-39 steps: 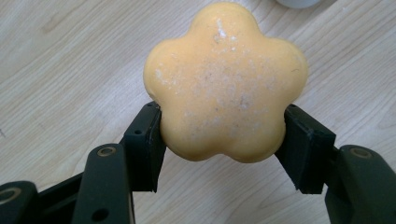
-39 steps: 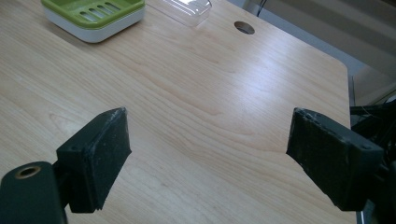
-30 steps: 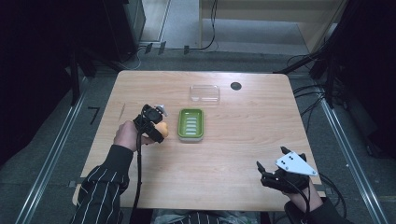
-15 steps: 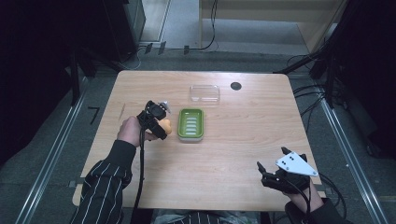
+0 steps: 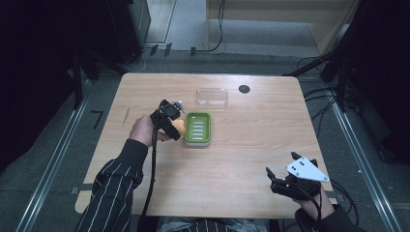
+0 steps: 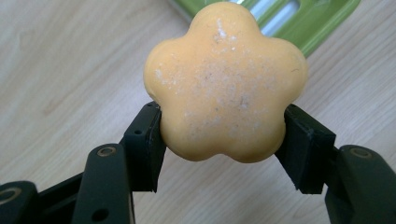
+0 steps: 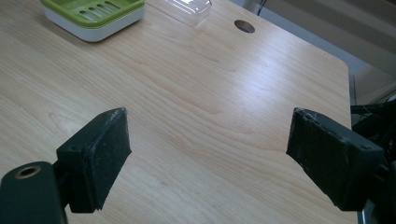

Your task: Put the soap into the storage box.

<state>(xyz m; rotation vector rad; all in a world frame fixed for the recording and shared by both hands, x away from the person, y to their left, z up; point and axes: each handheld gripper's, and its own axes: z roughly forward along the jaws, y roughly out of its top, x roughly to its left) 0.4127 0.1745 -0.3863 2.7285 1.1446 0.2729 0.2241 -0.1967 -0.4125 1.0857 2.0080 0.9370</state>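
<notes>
**Flower soap carried at the edge of its dish**

The table (image 5: pixel 251 159) is a pale wooden top with most of its surface bare, which leaves both hands free room. Near its far middle lies a clear plastic lid (image 5: pixel 212 96), set apart from its base, so the dish below it is open from above; a small dark round hole (image 5: pixel 244 89) sits in the wood just beside the lid.

The green soap dish (image 5: pixel 197 128) stands closer to the person, its slotted floor uncovered. It looks ready to receive something, and the lid's place behind it keeps that path unobstructed.

The left tongs (image 5: pixel 170 122) are held just beside the dish's left edge, pinching an orange flower-shaped soap (image 6: pixel 226 81) between the two black jaws. In the left gripper view the jaws press on two opposite sides of the soap, low on its body, leaving most of it clear ahead of the jaws; the dish's green rim shows right behind it. That grip probably suits lowering it flat into the dish.

The right tongs (image 5: pixel 290 181) rest near the table's near right corner, well apart from everything, jaws spread wide with nothing between them, apparently just waiting.
</notes>
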